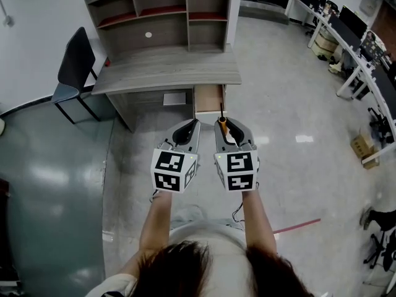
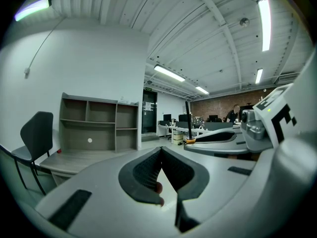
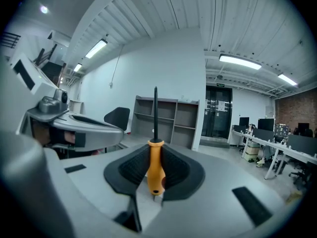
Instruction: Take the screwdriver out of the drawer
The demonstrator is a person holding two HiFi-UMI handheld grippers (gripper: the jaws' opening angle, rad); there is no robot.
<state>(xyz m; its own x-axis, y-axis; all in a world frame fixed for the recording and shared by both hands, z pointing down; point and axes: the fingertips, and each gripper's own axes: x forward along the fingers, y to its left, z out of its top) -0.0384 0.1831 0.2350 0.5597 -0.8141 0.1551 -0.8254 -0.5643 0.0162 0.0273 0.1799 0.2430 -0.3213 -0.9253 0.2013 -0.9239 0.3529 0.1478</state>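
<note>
**Screwdriver clear of the drawer, held in the right fingers alone**

At the far left a dark chair (image 1: 75, 57) stands beside the grey worktop (image 1: 167, 70), with an open shelf unit (image 1: 161, 11) on its back edge.

The left gripper (image 1: 193, 124) is held in the air in front of the person. Its fingers (image 2: 148, 165) meet at the tips with nothing between them, so it plays no part in the hold.

Just beyond the two grippers the drawer (image 1: 208, 98) under the worktop's right end stands pulled out. No tool can be seen in it from here.

The right gripper (image 1: 221, 124) has the screwdriver (image 3: 155, 167). Its fingers are clamped on the orange handle, and the black shaft points straight ahead past the tips towards the drawer. The tool is lifted clear and touches neither the drawer nor the worktop, so the taking-out looks done.

The risks lie in the hold and the path:
- **Slipping:** the handle is smooth and rounded and is pinched from two sides only. A quick swing or a slackened squeeze could let it twist or slide out onto the floor.
- **Collision:** the bare tip leads, so a forward drift could jab the open drawer front.
- **Knocking:** the left gripper sits just beside the right one and could knock the shaft.
</note>
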